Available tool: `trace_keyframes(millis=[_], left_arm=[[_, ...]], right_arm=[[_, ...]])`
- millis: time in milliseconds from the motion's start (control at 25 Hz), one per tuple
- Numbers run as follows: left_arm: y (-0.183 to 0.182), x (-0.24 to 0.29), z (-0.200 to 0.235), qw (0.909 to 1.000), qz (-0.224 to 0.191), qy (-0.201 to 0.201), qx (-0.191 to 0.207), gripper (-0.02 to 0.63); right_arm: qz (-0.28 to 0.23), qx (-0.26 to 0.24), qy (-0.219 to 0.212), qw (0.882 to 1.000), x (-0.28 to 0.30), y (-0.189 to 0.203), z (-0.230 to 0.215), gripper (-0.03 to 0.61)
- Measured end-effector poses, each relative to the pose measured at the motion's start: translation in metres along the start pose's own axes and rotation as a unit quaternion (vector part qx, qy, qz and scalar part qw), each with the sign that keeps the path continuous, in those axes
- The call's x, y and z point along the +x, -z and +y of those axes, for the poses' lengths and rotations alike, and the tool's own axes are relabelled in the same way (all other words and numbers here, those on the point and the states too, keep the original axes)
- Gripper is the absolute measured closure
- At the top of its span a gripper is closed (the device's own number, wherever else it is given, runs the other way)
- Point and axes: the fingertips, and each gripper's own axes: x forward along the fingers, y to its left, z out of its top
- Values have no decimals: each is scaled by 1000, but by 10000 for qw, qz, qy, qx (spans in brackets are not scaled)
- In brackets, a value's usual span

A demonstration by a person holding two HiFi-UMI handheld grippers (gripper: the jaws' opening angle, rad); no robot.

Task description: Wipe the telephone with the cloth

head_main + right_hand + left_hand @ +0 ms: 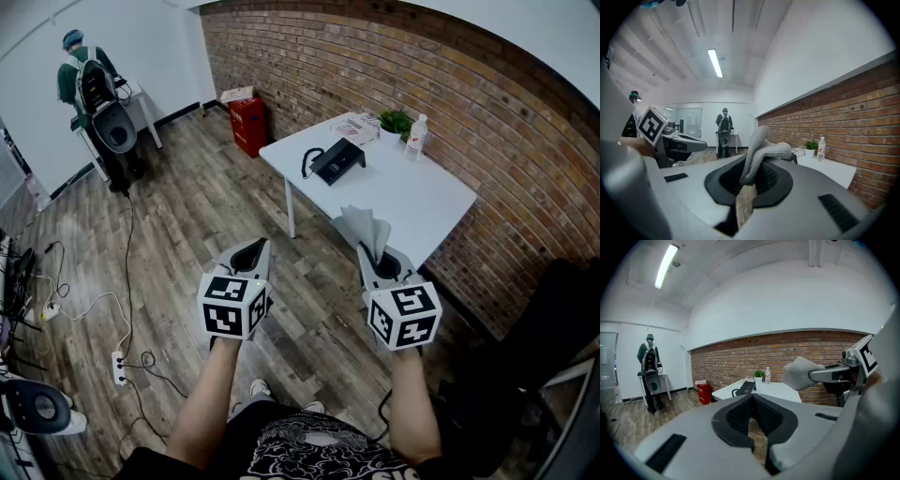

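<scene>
Right tool [378, 261]: jaws clamped on the grey cloth [364, 228], held short of the counter [417, 204]. Left tool [249, 255]: jaws together, empty. The telephone [336, 161] rests on the counter, well apart from both.

Brick wall [487, 112], wood floor [187, 216], white table [422, 202]

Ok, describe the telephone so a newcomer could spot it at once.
Find the white table against the brick wall. The telephone lies near its left end, left of the potted plant and water bottle. It is the only black item there.
</scene>
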Motion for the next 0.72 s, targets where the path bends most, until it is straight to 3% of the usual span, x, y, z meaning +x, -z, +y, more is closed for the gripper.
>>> trace_keyframes(millis=[400,720], left_arm=[[11,21,14,10000,22,93,-12,607],[11,75,64,9993,18,369,-26,607]], right_arm=[[67,54,10,10000,25,13,-1,569],[220,18,225,9995,89,14,-2,569]])
